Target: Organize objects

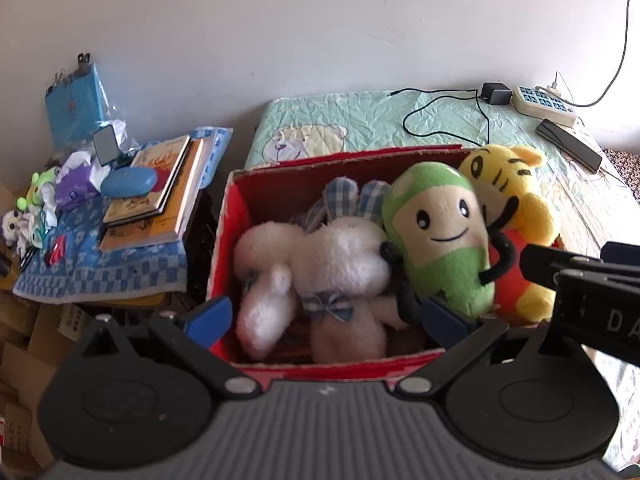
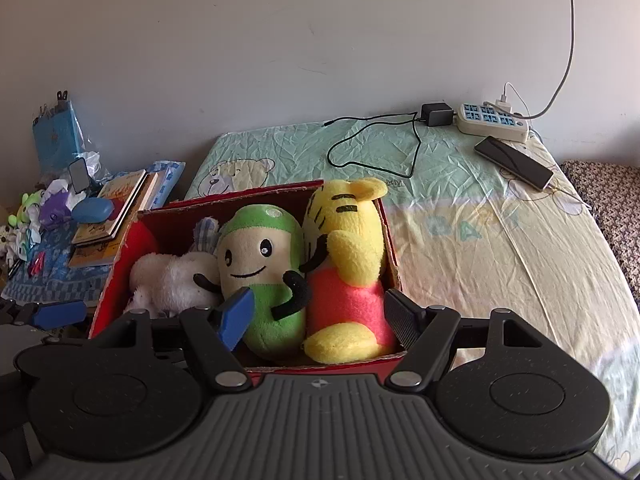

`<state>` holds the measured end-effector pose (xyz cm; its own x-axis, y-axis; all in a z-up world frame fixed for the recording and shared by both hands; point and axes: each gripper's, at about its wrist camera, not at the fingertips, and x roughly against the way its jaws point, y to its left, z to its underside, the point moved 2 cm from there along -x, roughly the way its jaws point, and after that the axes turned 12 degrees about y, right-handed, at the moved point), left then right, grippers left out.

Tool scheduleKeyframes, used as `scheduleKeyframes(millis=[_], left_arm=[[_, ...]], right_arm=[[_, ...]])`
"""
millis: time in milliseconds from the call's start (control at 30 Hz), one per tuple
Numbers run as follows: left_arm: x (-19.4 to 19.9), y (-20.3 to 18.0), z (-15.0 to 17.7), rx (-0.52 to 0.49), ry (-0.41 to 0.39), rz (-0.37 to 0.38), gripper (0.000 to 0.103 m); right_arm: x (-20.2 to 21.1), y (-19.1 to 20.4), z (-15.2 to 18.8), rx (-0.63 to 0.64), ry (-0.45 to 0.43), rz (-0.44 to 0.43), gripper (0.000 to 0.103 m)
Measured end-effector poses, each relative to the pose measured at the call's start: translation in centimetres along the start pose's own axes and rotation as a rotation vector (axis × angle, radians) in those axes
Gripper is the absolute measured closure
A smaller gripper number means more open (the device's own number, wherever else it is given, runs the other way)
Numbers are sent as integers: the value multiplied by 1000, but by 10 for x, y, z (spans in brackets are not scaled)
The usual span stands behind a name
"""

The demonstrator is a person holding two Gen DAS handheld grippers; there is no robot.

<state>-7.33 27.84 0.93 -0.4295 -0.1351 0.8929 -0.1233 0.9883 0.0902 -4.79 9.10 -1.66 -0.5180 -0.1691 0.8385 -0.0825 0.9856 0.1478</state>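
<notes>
Three plush toys already sit packed in the red cardboard box [image 2: 394, 256], which rests on the bed: a white plush dog [image 1: 320, 264] lying at nine o'clock inside it, a green-and-cream smiling plush [image 2: 260, 264] upright in the middle, and a yellow tiger plush [image 2: 344, 256] wedged against the three o'clock wall. The box looks full, so the sorting seems close to finished; I see no loose toy left on the mattress. The left gripper [image 1: 328, 316] hangs over the box's near edge with its jaws spread wide and nothing between them; the right gripper [image 2: 320, 316] likewise stands released, straddling the green plush and tiger without clamping either. The pale green cartoon-bear bedsheet [image 2: 460, 248] carries a power strip [image 2: 492, 120], charger cable and phone [image 2: 514, 162] toward one o'clock. At ten o'clock a cluttered side stand holds stacked books [image 1: 160, 200] on a blue towel, against a bare white wall.
</notes>
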Motion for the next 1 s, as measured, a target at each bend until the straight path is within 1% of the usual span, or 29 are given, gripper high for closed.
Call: scheduleKeyframes(millis=[300, 367, 567, 600, 667, 867, 1000], left_arm=[[-8, 7, -11, -28, -12, 5, 1], [-9, 7, -14, -30, -15, 4, 1], [-14, 11, -16, -2, 11, 7, 1], [-16, 12, -16, 4, 16, 4, 1], [-17, 12, -16, 10, 25, 4, 1], [-24, 12, -17, 10, 43, 4, 1], [-20, 11, -22, -12, 25, -16, 1]], right_arm=[[-5, 4, -4, -23, -6, -15, 31], [-7, 4, -6, -25, -5, -21, 33], [-14, 4, -8, -23, 14, -44, 35], [-15, 4, -8, -20, 18, -49, 36], [-15, 5, -9, -14, 21, -54, 40], [-20, 0, -9, -24, 36, -68, 42], [-19, -2, -13, -31, 30, -67, 42]])
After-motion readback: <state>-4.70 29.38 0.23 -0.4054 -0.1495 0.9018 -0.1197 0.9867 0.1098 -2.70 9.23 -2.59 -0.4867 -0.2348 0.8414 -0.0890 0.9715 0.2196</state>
